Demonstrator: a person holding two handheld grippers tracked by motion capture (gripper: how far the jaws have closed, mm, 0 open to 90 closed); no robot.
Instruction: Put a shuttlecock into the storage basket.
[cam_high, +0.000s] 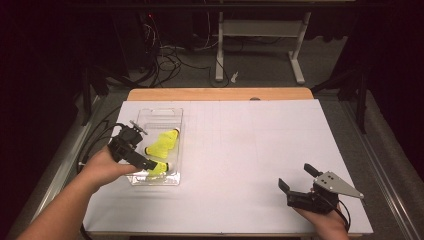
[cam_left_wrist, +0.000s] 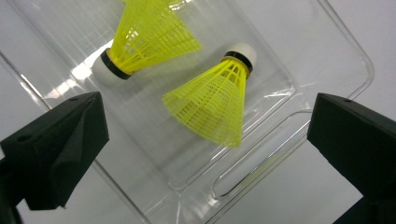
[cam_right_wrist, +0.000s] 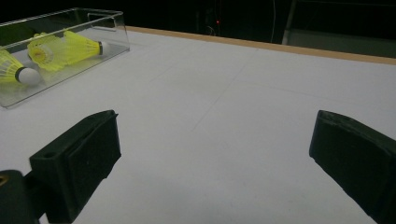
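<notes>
My left tool (cam_high: 141, 162) hangs over the near end of the clear tray (cam_high: 155, 116), and its two black jaws stand wide apart with nothing between them. In the left gripper view I look down past those jaws into the tray (cam_left_wrist: 327, 60). I see two yellow shuttlecocks lying on their sides on the tray floor. One shuttlecock (cam_left_wrist: 217, 100) lies in the middle with its white tip pointing up and to the right. Another shuttlecock (cam_left_wrist: 149, 39) lies just beside it, near the top of that view. Neither jaw touches a shuttlecock.

From the high view I count three yellow shuttlecocks in the tray. One (cam_high: 159, 167) sits right by my left tool, and the other two (cam_high: 165, 142) lie close together in the middle of the tray.

My right tool (cam_high: 296, 177) is well apart from all this, low at the near right side of the white worktop (cam_high: 260, 150). Its jaws are wide apart too, and nothing is in them. In the right gripper view I see the bare worktop (cam_right_wrist: 224, 116) between the jaws and the tray (cam_right_wrist: 112, 21) far off at the top left
</notes>
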